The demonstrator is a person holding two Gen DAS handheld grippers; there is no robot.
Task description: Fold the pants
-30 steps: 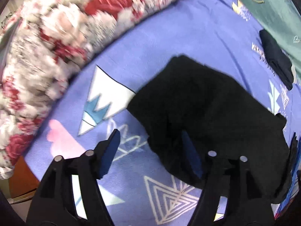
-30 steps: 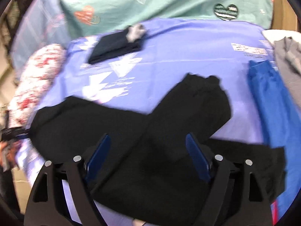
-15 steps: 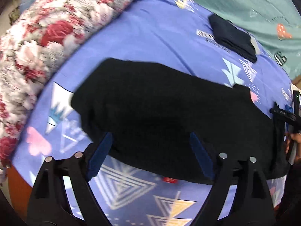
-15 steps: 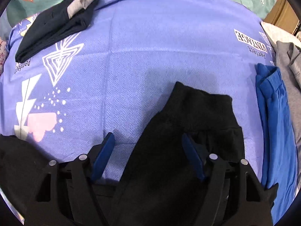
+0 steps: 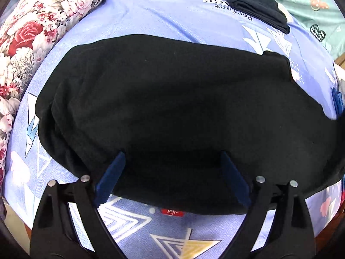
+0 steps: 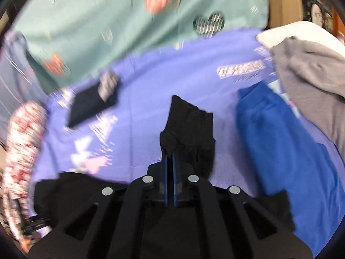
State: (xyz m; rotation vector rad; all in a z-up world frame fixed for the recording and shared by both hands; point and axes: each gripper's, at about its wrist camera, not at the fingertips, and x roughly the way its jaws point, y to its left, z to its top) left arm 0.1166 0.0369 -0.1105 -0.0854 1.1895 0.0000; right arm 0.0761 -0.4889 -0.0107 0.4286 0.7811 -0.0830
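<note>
Since the fold needs a leg carried over, my right gripper [image 6: 169, 151] pinches the cuff of the pants [image 5: 172, 112] at twelve o'clock, while my left gripper [image 5: 172, 172] hovers spread above their near edge on the bed [image 5: 163, 13].

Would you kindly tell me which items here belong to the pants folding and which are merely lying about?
In the job:
black fleece pants
right tool, shut on a pant cuff
left tool, open over the pants

Lying about:
folded dark navy garment
blue garment
grey garment
floral quilt
</note>
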